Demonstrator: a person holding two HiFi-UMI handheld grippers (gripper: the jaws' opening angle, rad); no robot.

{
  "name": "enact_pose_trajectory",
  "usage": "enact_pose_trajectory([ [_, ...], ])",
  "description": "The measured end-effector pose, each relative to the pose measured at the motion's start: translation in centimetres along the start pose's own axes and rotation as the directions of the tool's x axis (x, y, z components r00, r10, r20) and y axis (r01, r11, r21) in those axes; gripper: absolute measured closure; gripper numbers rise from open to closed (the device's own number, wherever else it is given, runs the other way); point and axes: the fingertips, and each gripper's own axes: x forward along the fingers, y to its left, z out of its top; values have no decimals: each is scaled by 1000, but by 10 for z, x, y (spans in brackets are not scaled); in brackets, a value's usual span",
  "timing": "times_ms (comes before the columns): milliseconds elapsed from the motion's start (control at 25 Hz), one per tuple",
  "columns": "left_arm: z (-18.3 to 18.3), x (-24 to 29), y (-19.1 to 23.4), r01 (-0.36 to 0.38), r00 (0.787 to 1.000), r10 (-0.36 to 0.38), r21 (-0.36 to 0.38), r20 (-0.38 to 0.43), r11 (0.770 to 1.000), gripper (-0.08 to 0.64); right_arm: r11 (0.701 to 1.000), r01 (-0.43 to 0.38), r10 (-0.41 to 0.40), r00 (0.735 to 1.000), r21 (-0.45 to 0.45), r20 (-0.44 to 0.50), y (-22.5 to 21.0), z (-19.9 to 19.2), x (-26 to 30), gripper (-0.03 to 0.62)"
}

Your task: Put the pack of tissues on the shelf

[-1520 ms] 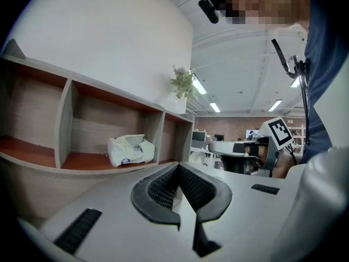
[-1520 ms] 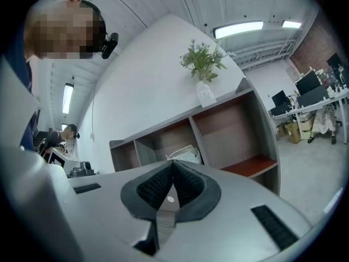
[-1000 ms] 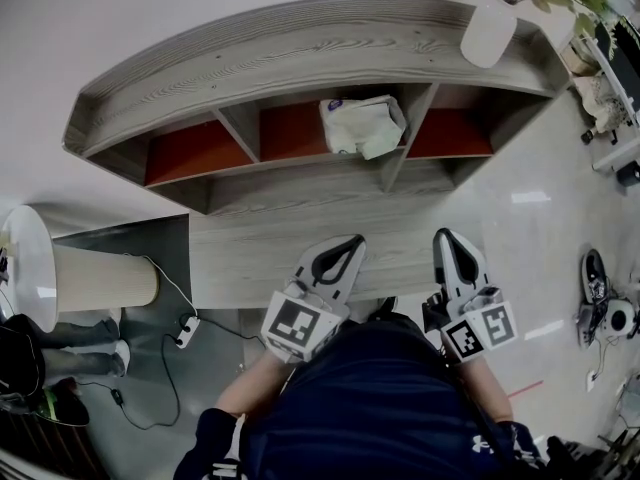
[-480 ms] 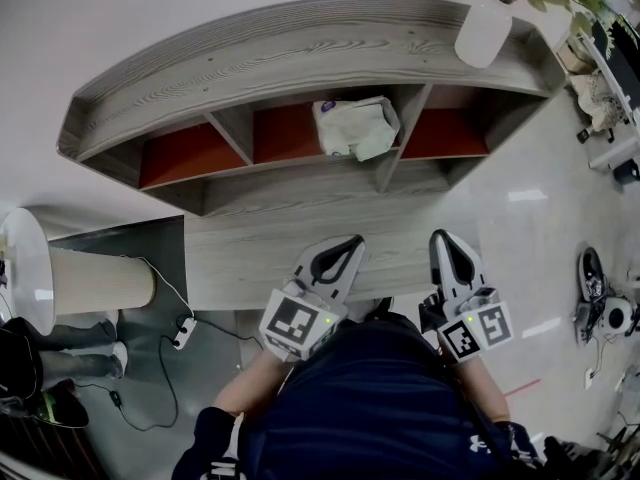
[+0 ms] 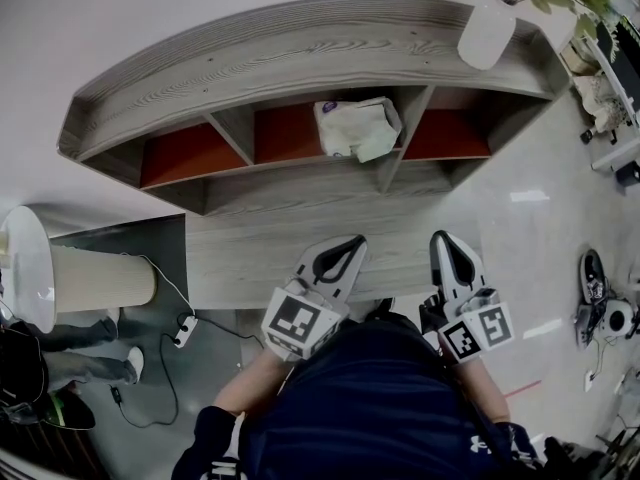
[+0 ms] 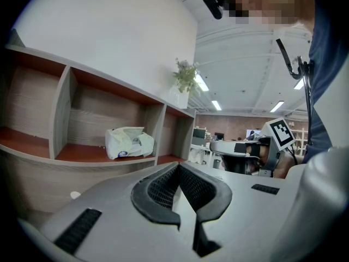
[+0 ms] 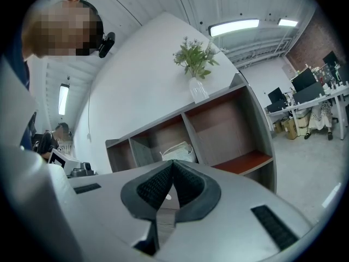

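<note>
The pack of tissues point(image 5: 358, 127), a crumpled white plastic pack, lies in the middle compartment of the wooden shelf point(image 5: 300, 58). It also shows in the left gripper view as the pack of tissues point(image 6: 128, 142) and, partly hidden by the jaws, in the right gripper view as the pack point(image 7: 177, 150). My left gripper point(image 5: 352, 243) and right gripper point(image 5: 445, 238) are held close to my body, well short of the shelf. Both are shut with nothing between their jaws.
A white vase point(image 5: 487, 31) with a green plant stands on the shelf top at the right. A lamp point(image 5: 60, 278) and a cable with a power strip point(image 5: 186, 332) sit on the floor at the left. Shoes point(image 5: 592, 273) lie at the right.
The view has shifted slightly; both grippers stay where they were, shut and empty. The tissue pack lies still in the middle compartment.
</note>
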Motion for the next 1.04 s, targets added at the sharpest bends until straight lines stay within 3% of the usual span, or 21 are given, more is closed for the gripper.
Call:
enact_pose_trajectory([
  [1040,-4,5,6,-5,1000,5,-11,-23,1000,544,1000,-1,2,1000,10,-23,-3,-6,7,581],
])
